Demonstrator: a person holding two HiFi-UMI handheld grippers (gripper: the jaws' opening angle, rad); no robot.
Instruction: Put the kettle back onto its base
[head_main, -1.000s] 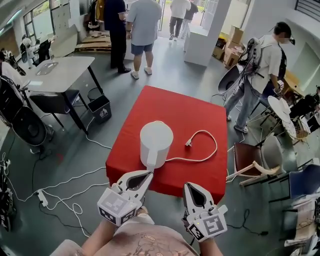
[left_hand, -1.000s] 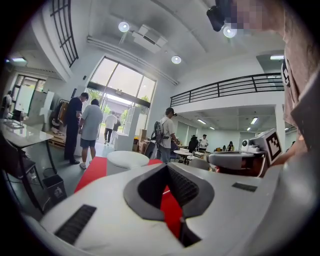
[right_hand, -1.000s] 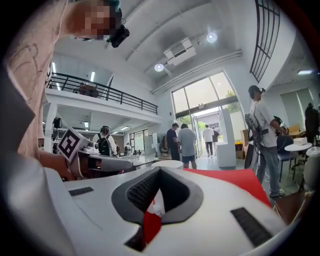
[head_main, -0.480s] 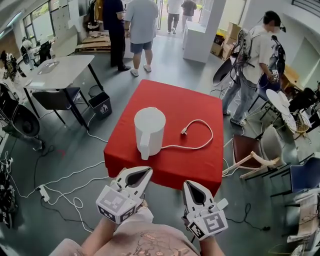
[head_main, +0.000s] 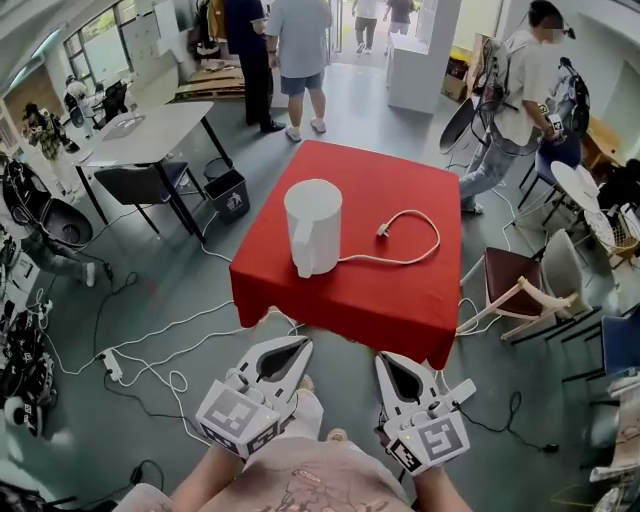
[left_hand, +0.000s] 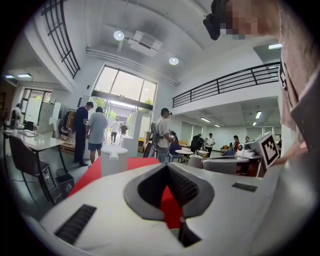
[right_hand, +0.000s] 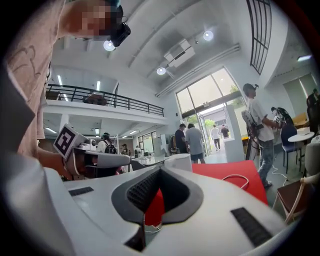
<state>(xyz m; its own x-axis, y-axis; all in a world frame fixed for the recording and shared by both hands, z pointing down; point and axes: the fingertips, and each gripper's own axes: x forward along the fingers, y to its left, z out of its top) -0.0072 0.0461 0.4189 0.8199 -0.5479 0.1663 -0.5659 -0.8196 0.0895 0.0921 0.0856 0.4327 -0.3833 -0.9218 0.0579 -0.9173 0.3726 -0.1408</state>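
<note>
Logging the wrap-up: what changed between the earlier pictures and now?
Both the left gripper and the right gripper drew back from the red-covered table, past its near edge, jaws shut and empty throughout. The white plastic kettle and its looped white cord stayed put on the table.

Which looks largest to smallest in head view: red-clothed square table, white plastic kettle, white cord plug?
1. red-clothed square table
2. white plastic kettle
3. white cord plug
All at similar distance, so ranking holds.

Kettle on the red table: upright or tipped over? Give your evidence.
Upright. The kettle stands on the red table, lid facing up, handle running down its near side.
</note>
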